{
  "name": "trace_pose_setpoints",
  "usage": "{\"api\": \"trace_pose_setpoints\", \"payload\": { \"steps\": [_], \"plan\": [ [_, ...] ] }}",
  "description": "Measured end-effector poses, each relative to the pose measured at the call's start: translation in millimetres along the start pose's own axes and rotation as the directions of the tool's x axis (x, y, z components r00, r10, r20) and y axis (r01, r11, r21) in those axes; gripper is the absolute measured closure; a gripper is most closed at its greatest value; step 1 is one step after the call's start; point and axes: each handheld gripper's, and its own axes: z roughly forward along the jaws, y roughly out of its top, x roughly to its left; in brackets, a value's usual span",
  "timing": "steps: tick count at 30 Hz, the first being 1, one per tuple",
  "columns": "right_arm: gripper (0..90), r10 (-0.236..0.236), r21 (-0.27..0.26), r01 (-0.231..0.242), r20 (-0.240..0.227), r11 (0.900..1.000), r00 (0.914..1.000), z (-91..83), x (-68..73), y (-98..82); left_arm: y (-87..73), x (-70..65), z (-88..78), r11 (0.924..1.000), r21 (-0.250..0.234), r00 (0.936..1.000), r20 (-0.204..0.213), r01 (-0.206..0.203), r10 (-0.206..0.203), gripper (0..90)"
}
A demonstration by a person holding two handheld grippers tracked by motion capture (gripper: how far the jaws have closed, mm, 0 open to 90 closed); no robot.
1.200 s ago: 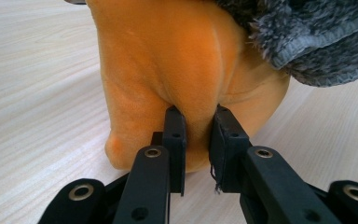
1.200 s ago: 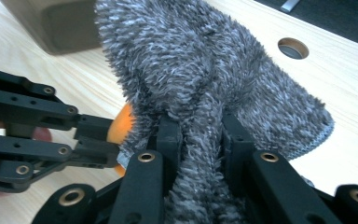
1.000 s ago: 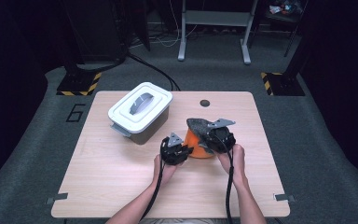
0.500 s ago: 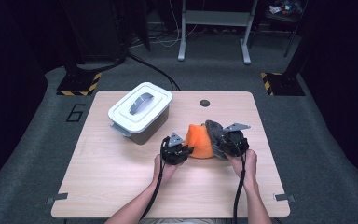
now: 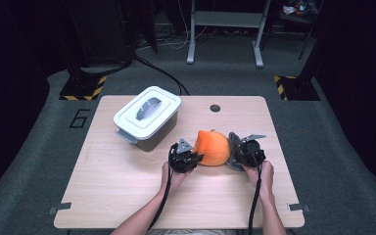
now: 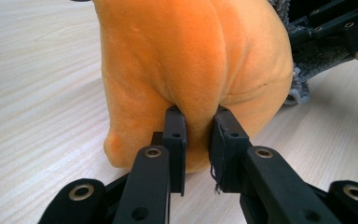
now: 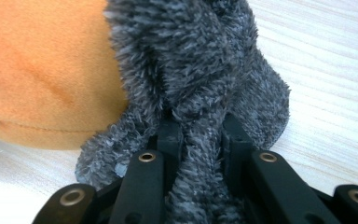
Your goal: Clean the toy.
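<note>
An orange plush toy (image 5: 212,147) rests on the wooden table (image 5: 127,186) between my two grippers. My left gripper (image 5: 192,158) is shut on a fold of the orange plush (image 6: 191,70), its pads (image 6: 175,128) pinching the fabric at the toy's left side. A fuzzy grey cloth (image 7: 200,70) clings to the toy's right side. My right gripper (image 5: 233,149) is shut on a bunch of that grey cloth (image 5: 235,147), which runs down between its fingers (image 7: 168,133). The orange plush (image 7: 42,70) lies to the left behind it.
A white lidded box (image 5: 147,115) with a grey handle stands at the back left of the table. A small dark hole (image 5: 215,108) marks the tabletop near the far edge. Bare wood lies in front of my hands and at both sides.
My right gripper has drawn the grey cloth off to the right and down, so more of the orange plush is uncovered. The left gripper has kept its place on the toy.
</note>
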Motion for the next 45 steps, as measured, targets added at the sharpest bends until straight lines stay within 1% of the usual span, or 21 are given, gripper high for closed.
{"api": "trace_pose_setpoints", "payload": {
  "steps": [3,8,14,15,19,21,22,23,26,30,32,34,35,36,37,40,41,42,43,44,45],
  "plan": [
    [74.6,0.006,-0.007,-0.006,0.005,1.0,1.0,-5.2,-1.3,0.1,0.4,0.5,-0.8,1.0,0.006,1.0,-0.002,-0.005,0.005,77.6],
    [74.9,0.004,-0.053,-0.003,0.023,0.999,0.9997,-24.6,1.2,3.8,0.0,1.7,-0.8,1.0,0.003,1.0,-0.002,0.004,-0.004,77.6],
    [74.9,-0.029,-0.149,0.03,0.008,0.988,0.9996,-51.4,9.2,13.9,0.3,1.9,-0.6,1.0,0.002,1.0,-0.003,0.002,-0.002,77.6],
    [74.8,-0.038,-0.155,0.039,0.005,0.987,0.9992,-56.4,11.6,16.2,0.2,2.0,-0.6,1.0,0.003,1.0,-0.004,0.003,-0.003,77.6],
    [74.8,-0.086,-0.199,0.074,-0.053,0.977,0.9949,-70.0,25.0,25.0,0.3,2.0,-0.4,1.0,0.001,1.0,-0.003,0.002,-0.002,77.5],
    [74.8,-0.111,-0.208,0.092,-0.079,0.974,0.9906,-70.0,32.0,28.9,0.1,2.1,-0.2,1.0,-0.001,1.0,-0.002,0.008,-0.008,77.5],
    [74.8,-0.115,-0.2,0.095,-0.09,0.975,0.9893,-68.8,37.1,31.2,0.0,2.2,-0.2,1.0,-0.001,1.0,-0.001,0.009,-0.009,77.5],
    [74.7,-0.141,-0.192,0.121,-0.092,0.974,0.9857,-65.0,41.9,34.0,0.2,2.5,-0.3,1.0,0.001,1.0,0.001,0.007,-0.007,77.4],
    [74.6,-0.143,-0.163,0.126,-0.099,0.979,0.9847,-51.2,51.3,38.6,0.3,3.0,-0.4,1.0,0.001,1.0,0.003,0.005,-0.005,77.2],
    [74.7,-0.141,-0.148,0.128,-0.077,0.981,0.987,-38.7,51.5,40.0,1.2,4.0,-0.3,1.0,-0.009,1.0,0.007,-0.002,0.002,74.4],
    [74.8,-0.123,-0.142,0.11,-0.084,0.984,0.9889,-36.0,48.0,39.8,2.1,4.6,-0.5,0.9998,-0.019,0.9999,0.006,-0.01,0.01,66.7],
    [74.8,-0.11,-0.135,0.098,-0.083,0.986,0.9904,-34.8,45.3,39.3,2.7,4.4,-0.1,0.9991,-0.026,0.9994,0.009,-0.034,0.034,56.7],
    [74.8,-0.116,-0.137,0.103,-0.086,0.985,0.9896,-33.6,42.6,38.8,2.7,3.6,0.2,0.9986,-0.022,0.9988,-0.009,-0.048,0.048,53.1],
    [74.8,-0.1,-0.136,0.087,-0.092,0.987,0.9907,-32.8,41.9,38.4,3.0,2.9,1.1,0.9981,-0.016,0.9982,-0.01,-0.059,0.059,48.9],
    [74.8,-0.107,-0.134,0.094,-0.094,0.986,0.9898,-32.6,40.5,38.2,3.4,2.7,2.0,0.9974,-0.01,0.9974,-0.001,-0.072,0.072,46.5],
    [74.8,-0.112,-0.142,0.098,-0.097,0.985,0.9889,-31.3,39.1,38.2,4.3,-1.0,7.0,0.9913,0.003,0.9909,-0.03,-0.131,0.131,42.5],
    [74.8,-0.112,-0.142,0.098,-0.097,0.985,0.9889,-31.3,39.1,38.2,4.3,-1.0,7.0,0.9913,0.003,0.9909,-0.03,-0.131,0.131,42.5],
    [74.8,-0.114,-0.145,0.099,-0.094,0.985,0.989,-31.0,39.1,38.3,4.0,-1.7,8.8,0.9885,0.008,0.9878,-0.038,-0.151,0.151,42.5],
    [74.8,-0.108,-0.149,0.094,-0.091,0.984,0.99,-30.3,39.4,38.6,3.8,-1.8,9.4,0.9877,0.011,0.987,-0.037,-0.156,0.156,49.7],
    [74.8,-0.108,-0.149,0.094,-0.091,0.984,0.99,-30.3,39.4,38.6,3.7,-1.3,10.0,0.9868,0.012,0.9861,-0.036,-0.162,0.162,49.7],
    [74.9,-0.11,-0.151,0.096,-0.092,0.984,0.9896,-30.0,39.0,38.6,3.4,-0.8,10.9,0.9869,0.005,0.9861,-0.042,-0.161,0.161,54.5]
  ]
}}
